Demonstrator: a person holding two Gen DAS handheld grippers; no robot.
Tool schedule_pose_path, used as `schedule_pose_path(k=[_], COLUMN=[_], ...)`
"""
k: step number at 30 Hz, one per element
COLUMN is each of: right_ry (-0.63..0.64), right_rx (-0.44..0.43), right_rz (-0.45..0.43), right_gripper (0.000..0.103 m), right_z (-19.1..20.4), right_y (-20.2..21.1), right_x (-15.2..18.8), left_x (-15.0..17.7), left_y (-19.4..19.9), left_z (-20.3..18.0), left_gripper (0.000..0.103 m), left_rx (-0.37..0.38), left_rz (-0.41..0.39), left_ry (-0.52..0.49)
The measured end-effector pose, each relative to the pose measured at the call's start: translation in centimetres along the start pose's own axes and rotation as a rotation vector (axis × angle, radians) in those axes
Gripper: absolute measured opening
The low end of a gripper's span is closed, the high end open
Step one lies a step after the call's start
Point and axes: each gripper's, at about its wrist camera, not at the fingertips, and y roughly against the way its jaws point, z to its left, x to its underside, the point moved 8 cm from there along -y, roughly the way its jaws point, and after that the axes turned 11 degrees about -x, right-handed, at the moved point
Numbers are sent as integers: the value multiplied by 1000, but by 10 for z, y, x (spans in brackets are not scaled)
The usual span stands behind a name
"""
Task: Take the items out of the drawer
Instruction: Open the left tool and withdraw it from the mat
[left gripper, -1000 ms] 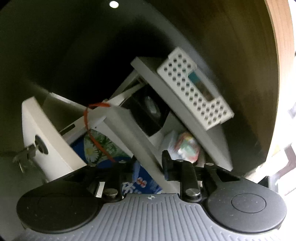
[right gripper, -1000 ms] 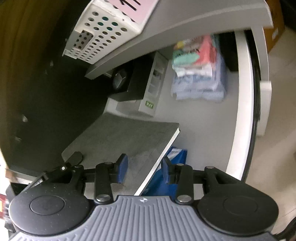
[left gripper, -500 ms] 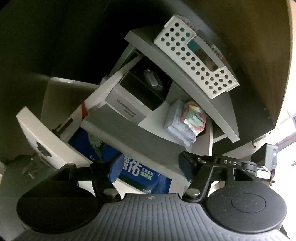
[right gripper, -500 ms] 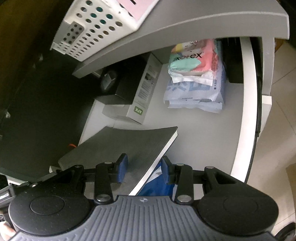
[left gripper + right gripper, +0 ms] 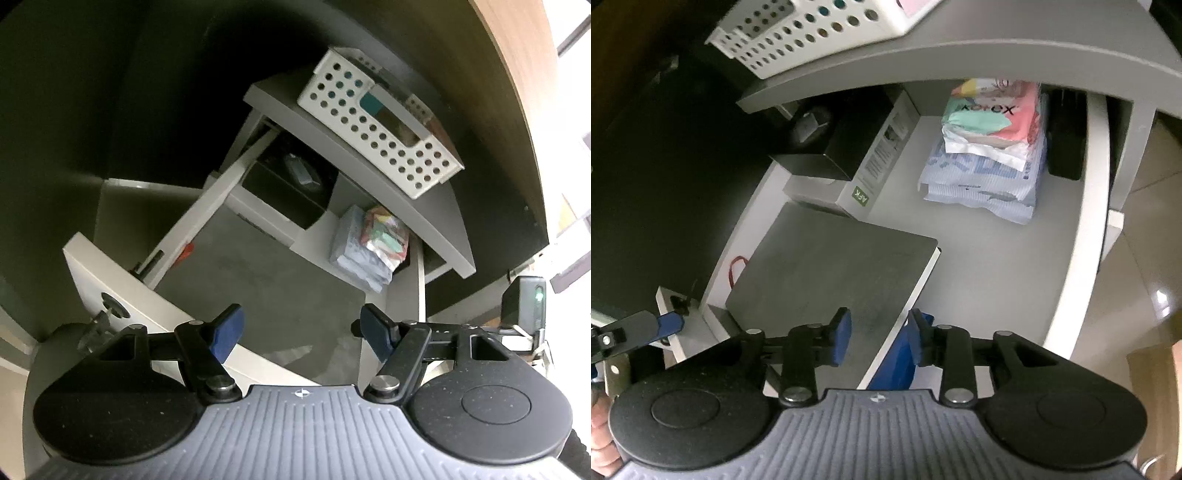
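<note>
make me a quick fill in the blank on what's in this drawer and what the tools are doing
1. The right tool straddles the edge of a flat ____ board.
2. The pink and green packet lies on top of a striped ____ pack.
3. The white basket on the shelf has walls full of round ____.
4. The left tool stands ____, holding nothing.

Missing words: grey; blue; holes; open

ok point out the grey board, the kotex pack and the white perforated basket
grey board (image 5: 827,273), right wrist view, middle of its top face
kotex pack (image 5: 993,122), right wrist view, its printed front
white perforated basket (image 5: 373,125), left wrist view, its holed side wall
</note>
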Motion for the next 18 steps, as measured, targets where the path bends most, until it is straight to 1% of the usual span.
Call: schedule_pose_path(k=[5,7,9,13,15,18], right_ry=[39,59,85,110,120,131], right_rx=[21,35,53,84,99,119], right_rz=[-38,-62,-86,-138,-167,-203], right_gripper=[48,55,58,60,68,69], right_z=[7,11,17,28,33,41], right_y=[20,30,41,63,74,90], right_x=[5,8,12,23,28,37], left_x=[6,9,12,19,22,25], left_y=[1,3,4,7,9,12], left_z=[-10,-14,-18,-26,-31,-38], left_gripper=[72,72,72,73,74,75], left_rx=[4,8,11,17,20,20], left_rz=[-7,-11,-12,-15,-22,-37], left_ry=[-43,-61,-76,-107,-129,-166])
